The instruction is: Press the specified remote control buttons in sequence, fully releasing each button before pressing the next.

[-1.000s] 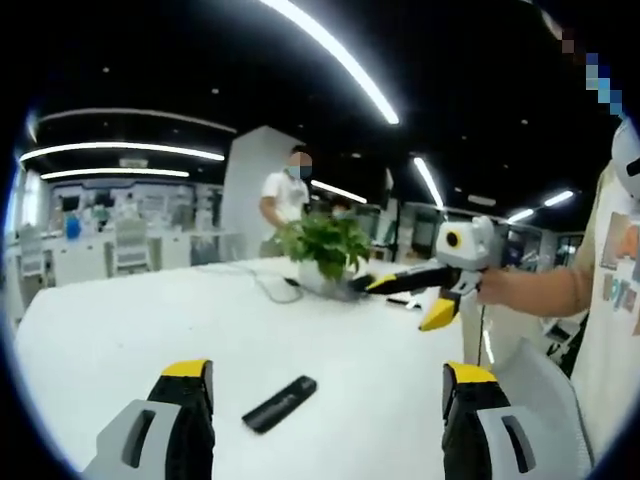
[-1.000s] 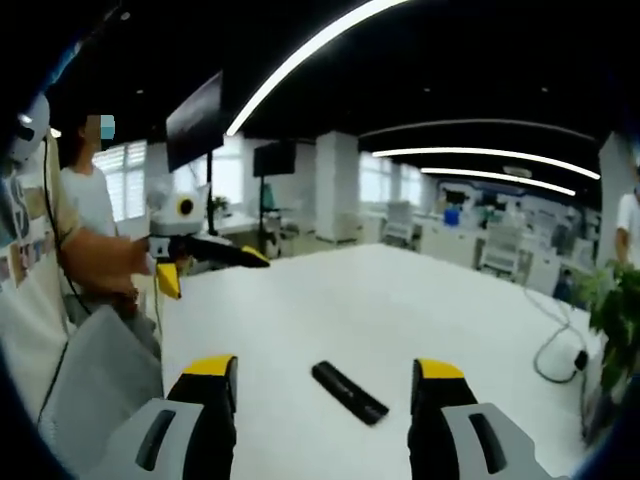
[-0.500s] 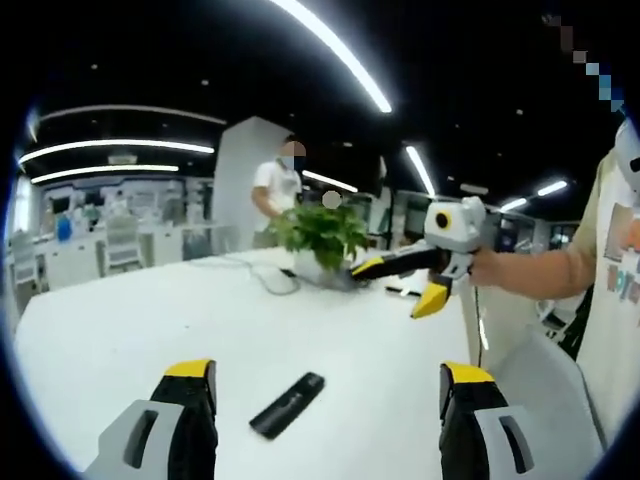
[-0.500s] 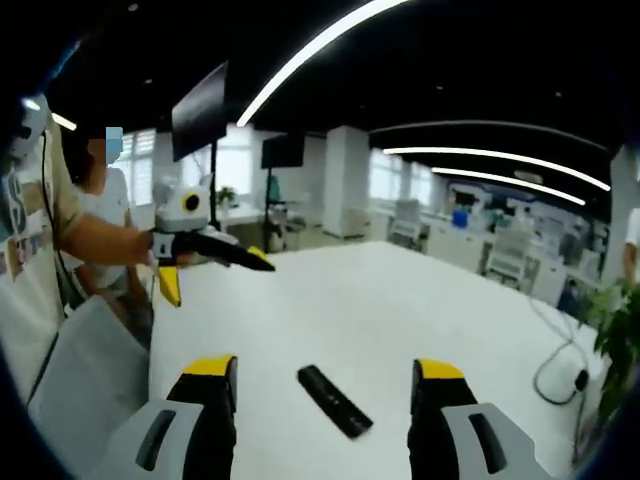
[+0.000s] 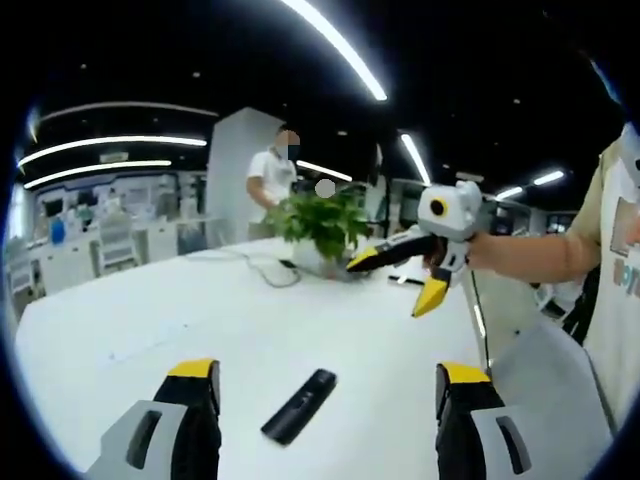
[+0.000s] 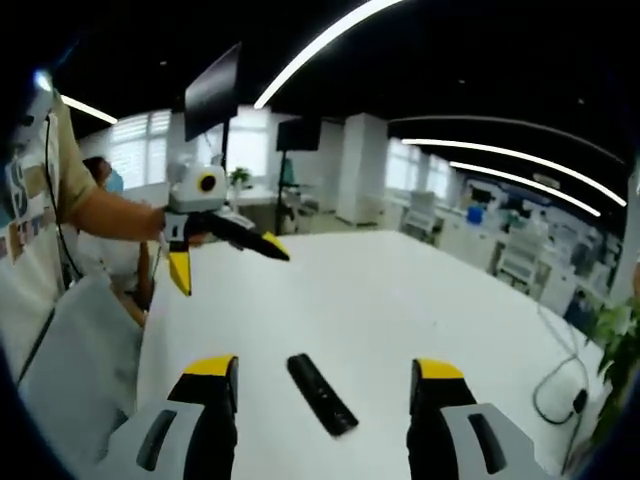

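Left gripper view. One white table (image 5: 120, 330) spans the lower field. The left gripper (image 5: 325, 420) rises from the bottom edge with its two yellow-tipped jaws set wide apart and nothing between them. One black remote (image 5: 299, 405) lies flat on the table just ahead of the jaws, between their lines and nearer the left jaw, touching neither. Farther back stands one potted plant (image 5: 322, 222), with one cable (image 5: 262, 272) trailing on the table to its left and one standing person (image 5: 268, 180) behind it. At right, the right gripper (image 5: 397, 277) is held in one hand (image 5: 490, 252) above the table, well apart from the remote; its two jaws are spread wide, one pointing toward the plant and one angled downward, holding nothing.

Right gripper view. At left, the left gripper (image 6: 232, 262) hangs over the table's near corner, held at the end of one bare arm (image 6: 115, 215); its two jaws are widely parted and empty. Two dark monitors (image 6: 213, 92) hang behind it. At centre, the right gripper's own two jaws rise from the bottom edge, wide open, with the remote lying on the table between them, ahead of the tips and closer to the left jaw. At the right edge are plant leaves and the cable.
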Motion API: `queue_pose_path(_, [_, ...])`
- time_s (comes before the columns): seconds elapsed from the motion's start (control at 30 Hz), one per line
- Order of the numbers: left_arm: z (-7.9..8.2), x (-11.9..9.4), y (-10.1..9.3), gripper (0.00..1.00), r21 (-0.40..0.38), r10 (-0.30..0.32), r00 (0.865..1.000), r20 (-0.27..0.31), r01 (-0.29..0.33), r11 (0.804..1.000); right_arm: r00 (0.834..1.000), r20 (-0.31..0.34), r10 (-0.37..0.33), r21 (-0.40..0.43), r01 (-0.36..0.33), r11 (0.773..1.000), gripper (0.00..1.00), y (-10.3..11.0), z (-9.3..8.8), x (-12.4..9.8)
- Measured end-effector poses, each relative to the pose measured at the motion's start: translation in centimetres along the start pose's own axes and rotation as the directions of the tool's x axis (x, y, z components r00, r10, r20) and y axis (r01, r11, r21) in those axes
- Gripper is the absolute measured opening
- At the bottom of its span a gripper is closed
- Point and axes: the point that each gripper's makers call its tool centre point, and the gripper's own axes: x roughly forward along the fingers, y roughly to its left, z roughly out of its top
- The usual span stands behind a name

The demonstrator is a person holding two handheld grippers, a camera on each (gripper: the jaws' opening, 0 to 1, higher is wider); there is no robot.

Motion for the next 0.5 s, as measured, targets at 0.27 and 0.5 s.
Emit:
queue_pose_path(0.27, [-0.6,1.0,0.6,0.89,0.018,-0.025,0.999,-0.038,0.025,1.0,0.999,-0.028,0.022,-0.006,-0.023,1.0,0.67,-1.0,-1.0,0.7])
queue_pose_path(0.5, [-1.5,2.1,1.3,0.87,0.049,-0.049,0.995,-0.09,0.054,0.997,0.997,-0.061,0.047,-0.01,-0.047,0.999,0.66,-1.8,-2.1,1.7])
